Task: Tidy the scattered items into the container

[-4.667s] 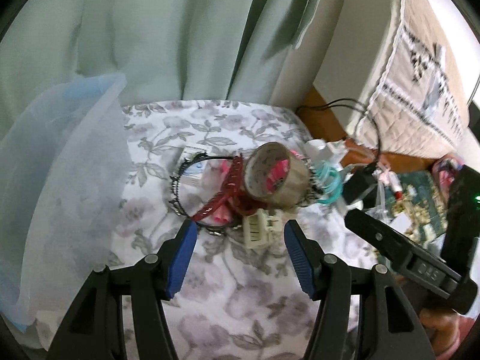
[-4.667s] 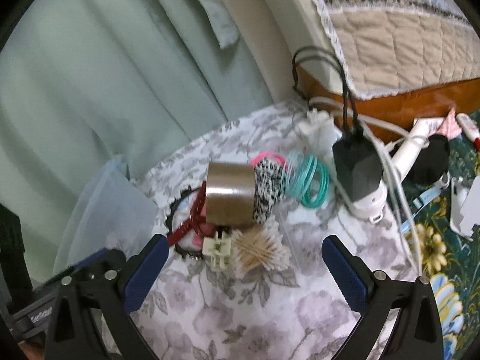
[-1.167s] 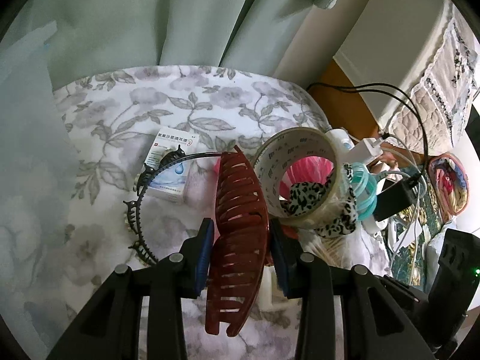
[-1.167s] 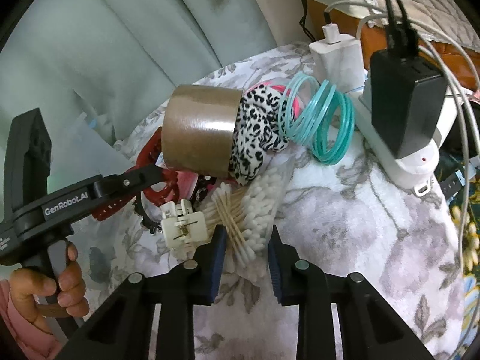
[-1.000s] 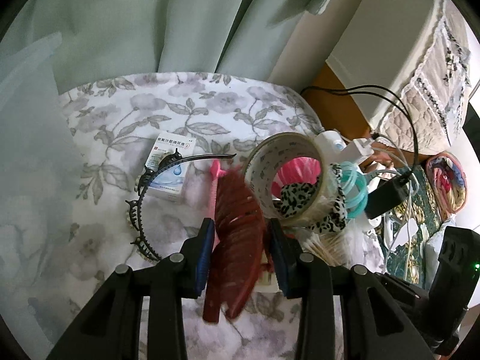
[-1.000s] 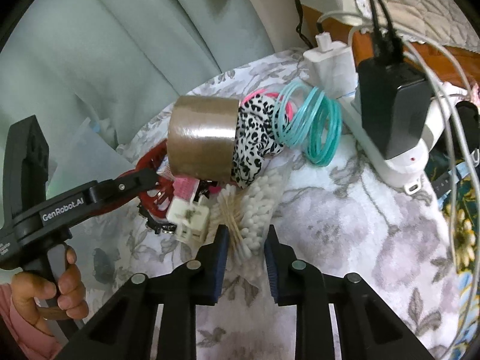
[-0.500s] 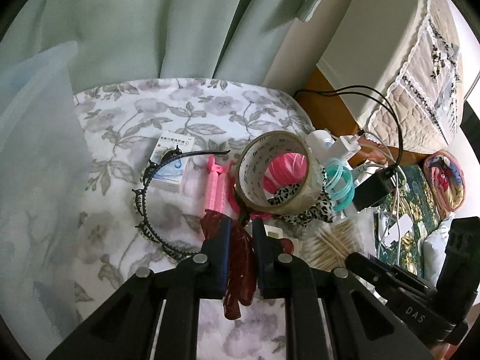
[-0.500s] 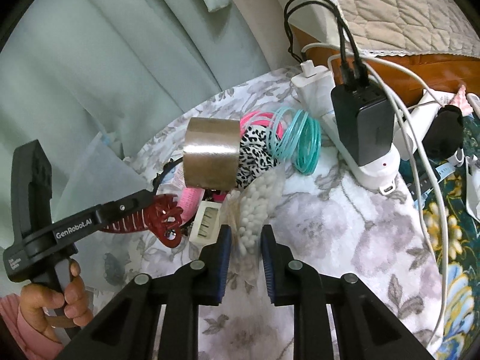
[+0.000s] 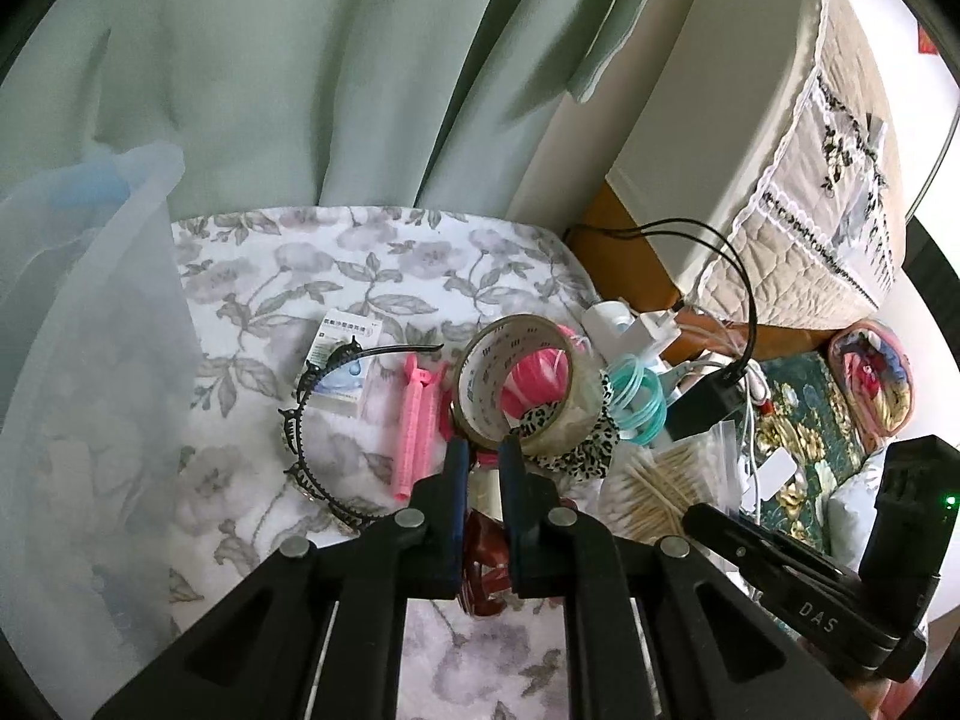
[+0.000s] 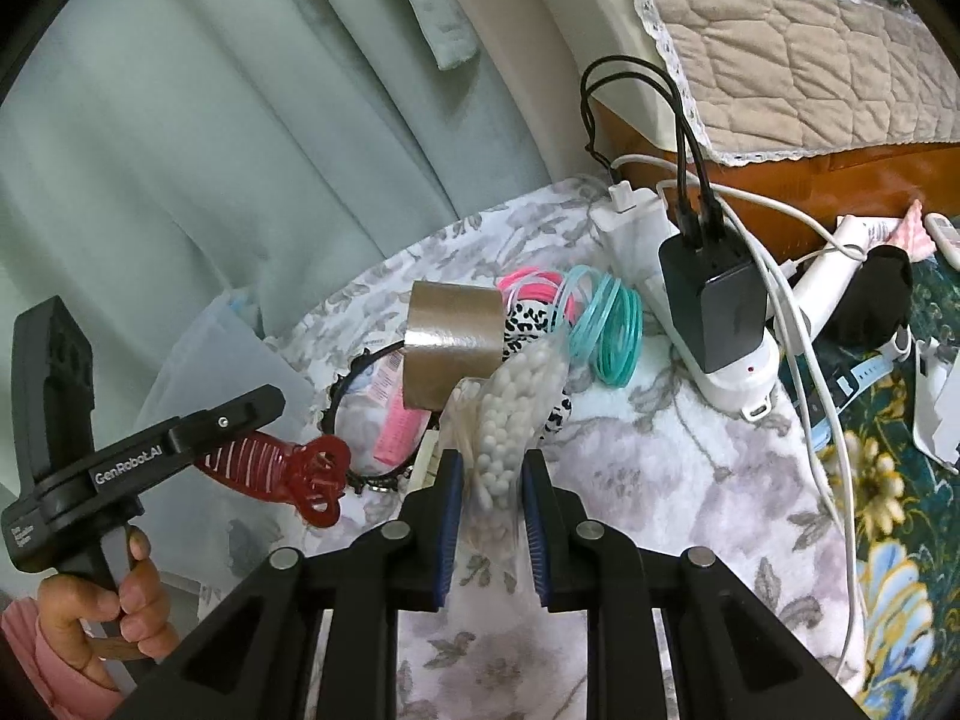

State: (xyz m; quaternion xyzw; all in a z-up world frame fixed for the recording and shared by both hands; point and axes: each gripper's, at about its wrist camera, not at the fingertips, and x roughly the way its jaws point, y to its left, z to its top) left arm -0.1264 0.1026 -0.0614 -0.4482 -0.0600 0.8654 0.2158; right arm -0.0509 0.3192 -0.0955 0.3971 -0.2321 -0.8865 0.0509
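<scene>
Two grips | left gripper (image 9: 482, 450): ribbed red claw clip (image 10: 282, 471) | right gripper (image 10: 487, 471): clear cotton-swab bag (image 10: 516, 414)

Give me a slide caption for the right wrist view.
Right gripper holds clear bag of cotton swabs; left gripper holds dark red claw hair clip.

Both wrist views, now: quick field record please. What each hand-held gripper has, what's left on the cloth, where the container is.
left hand-held gripper: shut on dark red claw clip, clear of the cloth
right hand-held gripper: shut on clear bag of cotton swabs
container: translucent plastic bin, at the left edge of the floral cloth
left on cloth: brown tape roll, black toothed headband, pink clip, teal hair ties, leopard scrunchie, small medicine box
nearby, not task: power strip with black charger
</scene>
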